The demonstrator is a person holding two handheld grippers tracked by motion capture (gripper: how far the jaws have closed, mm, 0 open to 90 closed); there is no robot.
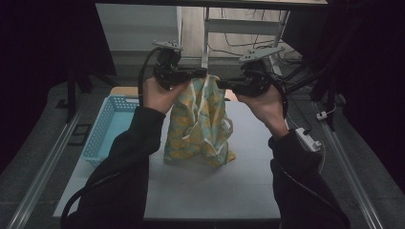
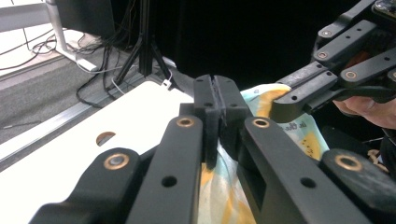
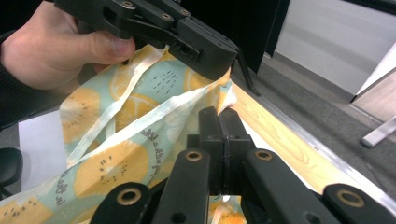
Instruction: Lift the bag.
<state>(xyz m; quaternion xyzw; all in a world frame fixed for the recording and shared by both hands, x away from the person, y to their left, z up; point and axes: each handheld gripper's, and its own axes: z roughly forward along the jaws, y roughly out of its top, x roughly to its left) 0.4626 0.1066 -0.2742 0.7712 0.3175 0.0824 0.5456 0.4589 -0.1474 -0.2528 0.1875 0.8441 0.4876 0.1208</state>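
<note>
Bag hanging above table, bottom touching it, top edge clamped by left gripper and right gripper; basket left, near, nothing blocking.

No legible text anywhere.

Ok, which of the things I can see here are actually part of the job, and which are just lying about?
In the job:
- fruit-print cloth bag, hanging with its bottom on the table
- left gripper, shut on the bag's top edge
- right gripper, shut on the top edge too

Lying about:
- light blue basket, at the table's left edge
- cables on the floor
</note>
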